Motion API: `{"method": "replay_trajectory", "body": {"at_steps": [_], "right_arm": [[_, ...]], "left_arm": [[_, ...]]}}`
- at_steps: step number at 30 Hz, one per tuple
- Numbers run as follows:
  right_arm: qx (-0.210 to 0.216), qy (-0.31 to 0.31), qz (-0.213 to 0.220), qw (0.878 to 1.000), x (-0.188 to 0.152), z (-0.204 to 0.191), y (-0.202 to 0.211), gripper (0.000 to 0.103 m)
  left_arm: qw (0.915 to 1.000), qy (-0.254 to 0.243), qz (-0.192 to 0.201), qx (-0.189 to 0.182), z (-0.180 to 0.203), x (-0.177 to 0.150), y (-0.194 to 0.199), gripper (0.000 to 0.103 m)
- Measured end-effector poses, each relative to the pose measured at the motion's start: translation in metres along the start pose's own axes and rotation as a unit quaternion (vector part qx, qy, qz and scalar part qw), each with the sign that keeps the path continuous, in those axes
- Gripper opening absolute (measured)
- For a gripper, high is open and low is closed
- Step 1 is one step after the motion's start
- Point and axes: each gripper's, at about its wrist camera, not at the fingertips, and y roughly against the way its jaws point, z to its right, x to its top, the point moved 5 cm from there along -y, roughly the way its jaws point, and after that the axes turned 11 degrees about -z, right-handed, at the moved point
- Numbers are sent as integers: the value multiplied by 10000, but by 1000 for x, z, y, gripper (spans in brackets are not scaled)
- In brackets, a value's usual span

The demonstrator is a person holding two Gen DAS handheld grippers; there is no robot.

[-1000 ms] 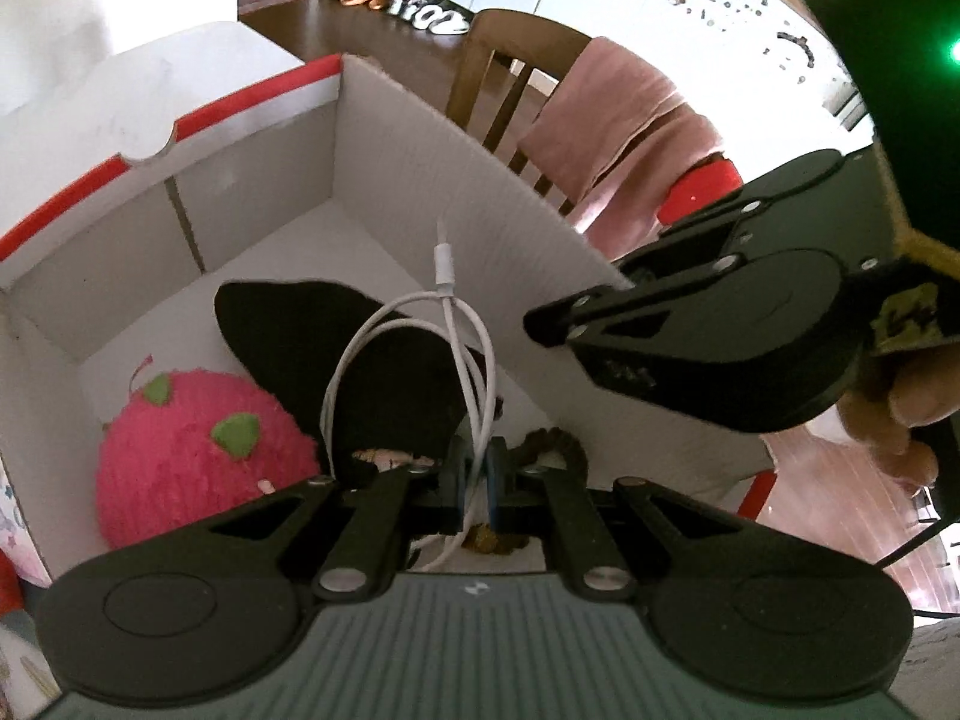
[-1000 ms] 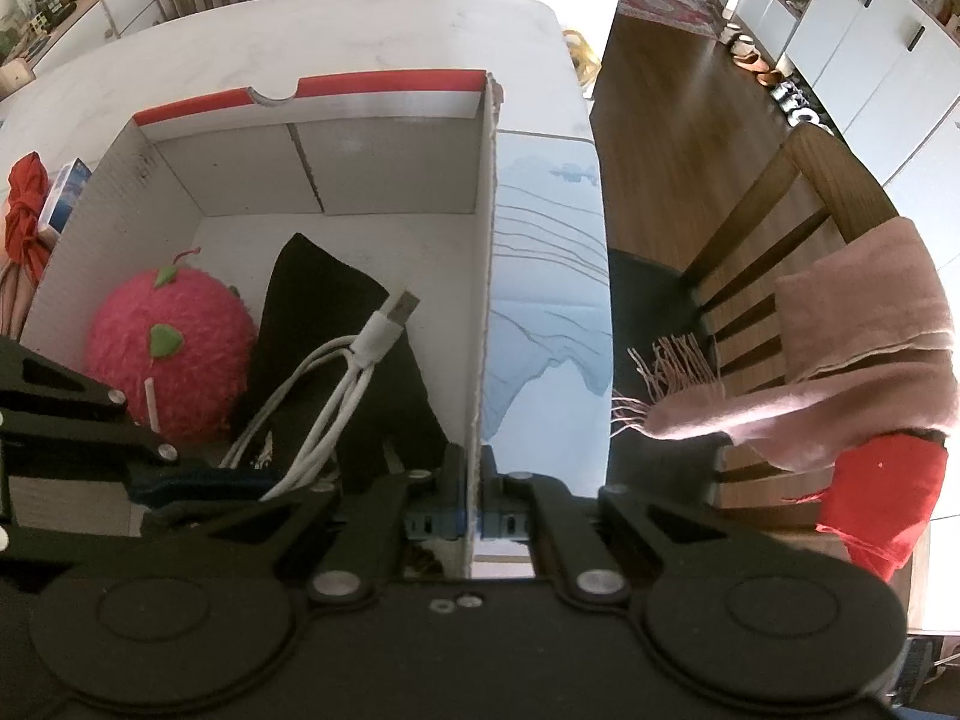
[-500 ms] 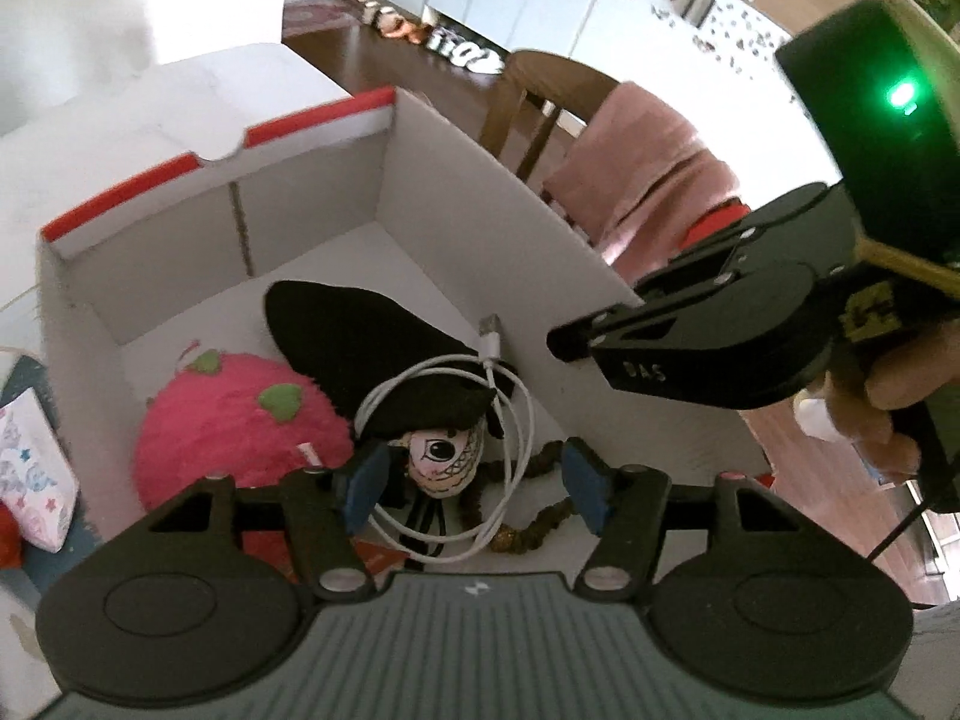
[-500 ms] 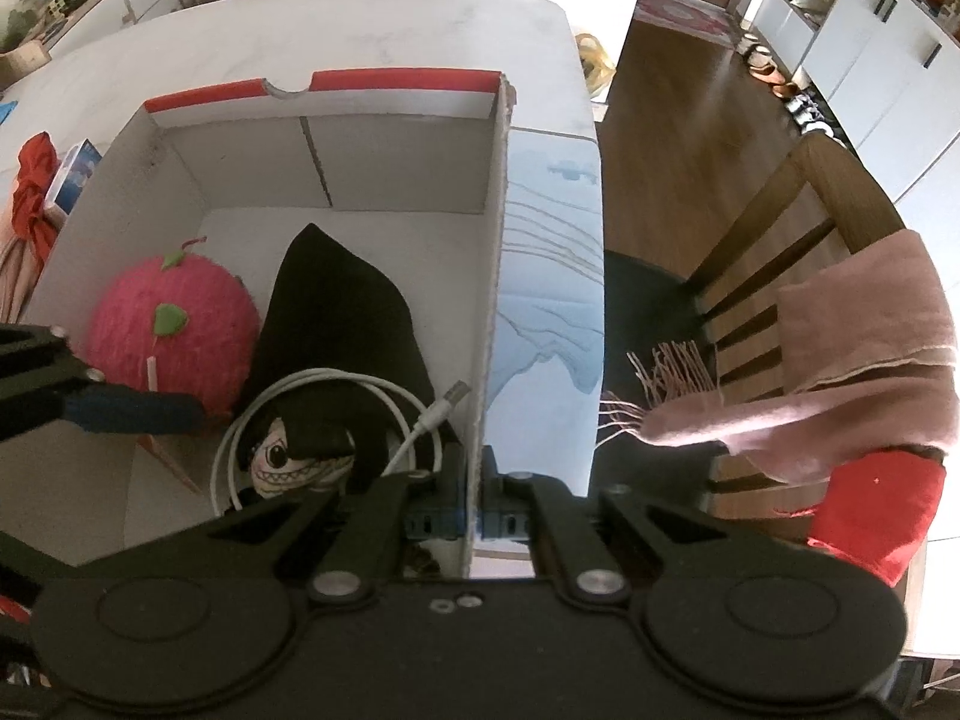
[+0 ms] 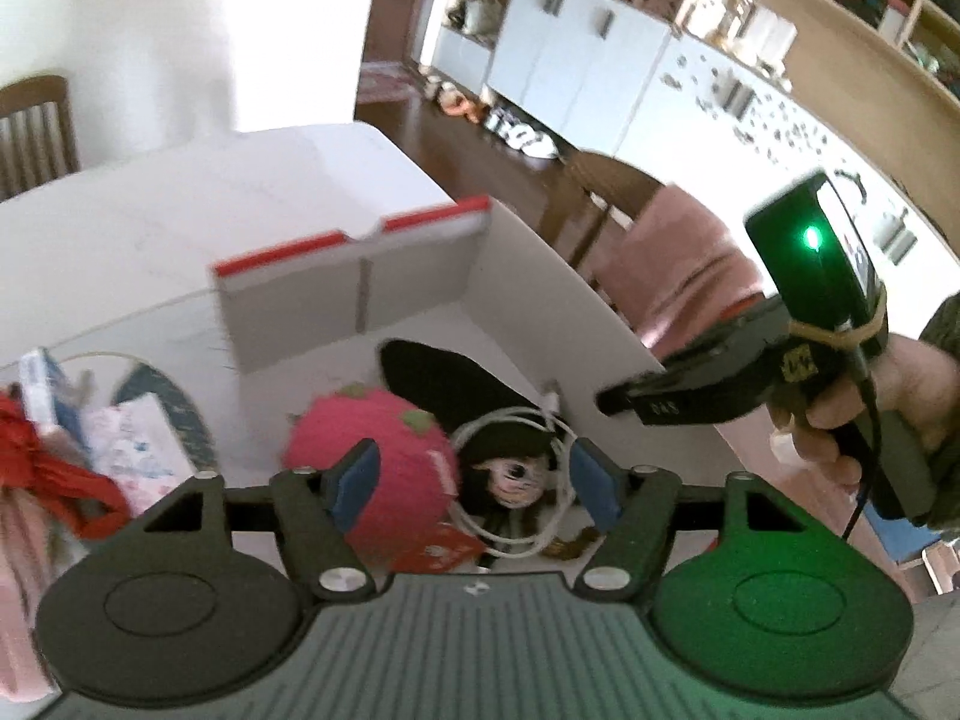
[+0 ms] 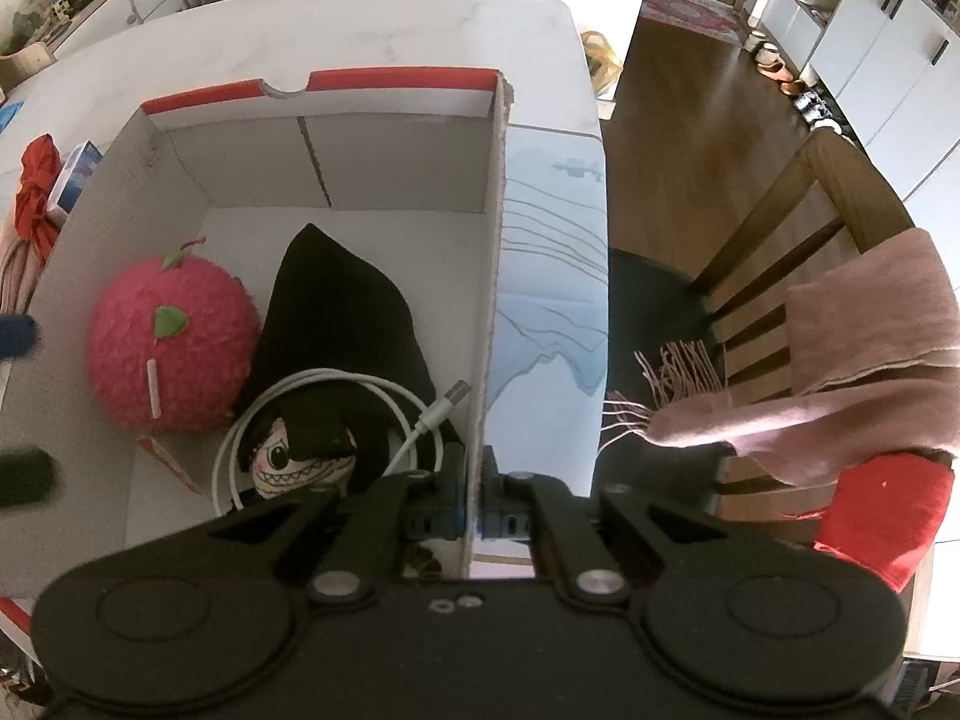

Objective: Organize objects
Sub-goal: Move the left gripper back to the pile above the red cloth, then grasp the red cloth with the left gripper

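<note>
A white surface [image 6: 360,18] carries an open white box [image 6: 384,162] with a red top edge. A wooden chair [image 6: 798,240] draped with a pink scarf [image 6: 870,330] stands just beside the surface. Inside the box, a pink plush ball [image 6: 171,348] sits against a black-hooded doll [image 6: 336,324], and a coiled white cable [image 6: 336,414] rests on the doll. The right gripper [image 6: 474,504] has its jaws pinched on the box's side wall. The left gripper [image 5: 474,480] hangs above the box; its jaws have just been opening and now stand wide, with nothing between them. Small packets [image 5: 129,438] and red cloth [image 5: 30,450] lie outside the box.
</note>
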Motion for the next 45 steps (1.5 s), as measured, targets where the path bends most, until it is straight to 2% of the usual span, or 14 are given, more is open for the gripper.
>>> {"method": "replay_trajectory", "body": {"at_steps": [4, 6, 9, 13, 16, 18, 24, 31, 36, 40, 45], "right_arm": [[10, -38, -23, 10000, 0, 1, 0, 2], [23, -89, -30, 10000, 1, 1, 0, 2], [34, -225, -34, 9997, 1, 2, -1, 1], [3, -378, -19, 9993, 0, 2, 0, 1], [-10, -445, -22, 9990, -1, 1, 0, 1], [-14, -477, -31, 9989, -2, 0, 0, 1], [-64, -586, -46, 9983, 0, -1, 0, 2], [-133, -684, -64, 9976, 0, -2, -2, 2], [-157, -740, -74, 9971, 0, -2, -3, 3], [-163, -766, -75, 9969, 0, -2, -3, 3], [-160, -784, -73, 9968, 0, -2, -4, 3]], "left_arm": [[9993, 233, 150, 270, -31, -3, 18, 75], [9979, 325, 238, 511, -48, -5, 25, 82], [9944, 532, 276, 871, -78, -10, 31, 84], [9886, 906, 276, 1168, -118, -15, 34, 89], [9818, 1105, 287, 1517, -145, -17, 36, 102], [9769, 1244, 288, 1712, -163, -18, 37, 103], [9668, 1811, 130, 1801, -217, -17, 27, 103], [9480, 2558, -92, 1894, -262, -16, 5, 103], [9421, 2583, -183, 2129, -276, -15, -6, 103], [9408, 2672, -150, 2080, -283, -19, -8, 100], [9430, 2695, -226, 1937, -282, -20, -11, 64]]}}
